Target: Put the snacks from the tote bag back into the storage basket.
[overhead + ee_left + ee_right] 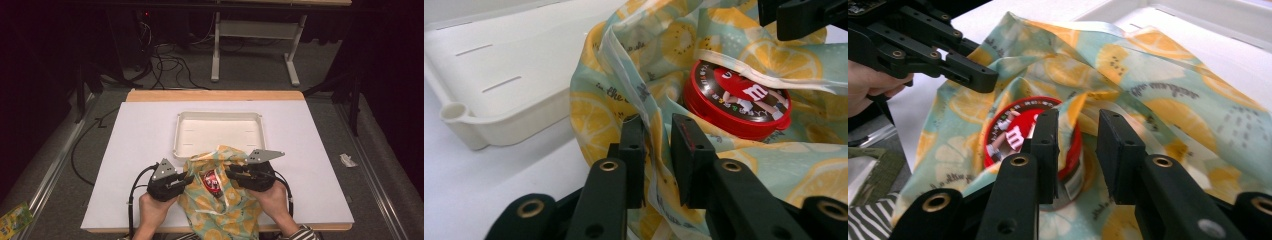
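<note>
A drawstring cloth bag (220, 207) printed with lemon slices lies at the near edge of the table, its mouth gaping. Inside lies a round red candy tin (212, 181) (736, 95) (1008, 135). My left gripper (189, 177) (659, 135) is at the bag's left rim; its jaws stand apart with the hem running loose between them. My right gripper (231, 172) (1078, 135) is at the right rim, over the tin, jaws apart with a fold of cloth rising between them. Each gripper view catches the other gripper's jaw tips across the bag's mouth.
A shallow white tray (218, 114) (499, 125) stands just behind the bag, its near wall touching the cloth. White paper (140, 150) covers the table. On the floor are cables (170, 65), a table frame (292, 65), a green packet (15, 217) and a paper scrap (347, 160).
</note>
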### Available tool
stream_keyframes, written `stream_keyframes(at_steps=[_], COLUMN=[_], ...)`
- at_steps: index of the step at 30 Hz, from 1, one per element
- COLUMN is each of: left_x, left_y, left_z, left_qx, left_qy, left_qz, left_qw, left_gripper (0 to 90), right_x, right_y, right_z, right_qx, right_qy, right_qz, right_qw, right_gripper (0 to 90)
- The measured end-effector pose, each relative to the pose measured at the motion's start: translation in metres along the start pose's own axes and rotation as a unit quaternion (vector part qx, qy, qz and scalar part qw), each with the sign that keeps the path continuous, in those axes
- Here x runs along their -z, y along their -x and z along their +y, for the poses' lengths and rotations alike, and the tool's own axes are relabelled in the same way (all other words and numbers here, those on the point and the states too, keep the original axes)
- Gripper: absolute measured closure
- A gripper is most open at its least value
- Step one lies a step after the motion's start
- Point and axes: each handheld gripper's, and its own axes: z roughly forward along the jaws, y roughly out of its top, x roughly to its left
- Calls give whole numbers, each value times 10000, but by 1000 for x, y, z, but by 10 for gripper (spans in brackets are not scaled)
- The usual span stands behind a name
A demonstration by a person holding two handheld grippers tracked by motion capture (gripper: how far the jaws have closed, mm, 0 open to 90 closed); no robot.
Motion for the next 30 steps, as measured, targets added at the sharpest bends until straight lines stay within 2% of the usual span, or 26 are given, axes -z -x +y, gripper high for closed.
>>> stream_keyframes(at_steps=[7,13,16,24,30], left_x=[-1,-2,-3,-2,0], left_y=[0,0,0,-2,-4], left_z=[1,1,0,-2,-5], left_qx=[-37,-80,-106,-72,-32], left_qy=[-7,-35,-71,-95,-100], left_qz=[81,61,27,16,29], left_qw=[10000,9999,9999,9999,9999], left_gripper=[724,763,805,871,877], right_x=[-12,-14,-12,6,28], right_y=[-2,-5,-6,-2,7], right_z=[2,0,-1,-9,-24], right_qx=[-52,96,164,224,117], right_qy=[-195,-237,-221,-64,-1], right_qz=[164,170,127,-64,-338], right_qw=[9997,9995,9995,9997,9994], right_gripper=[718,883,900,900,900])
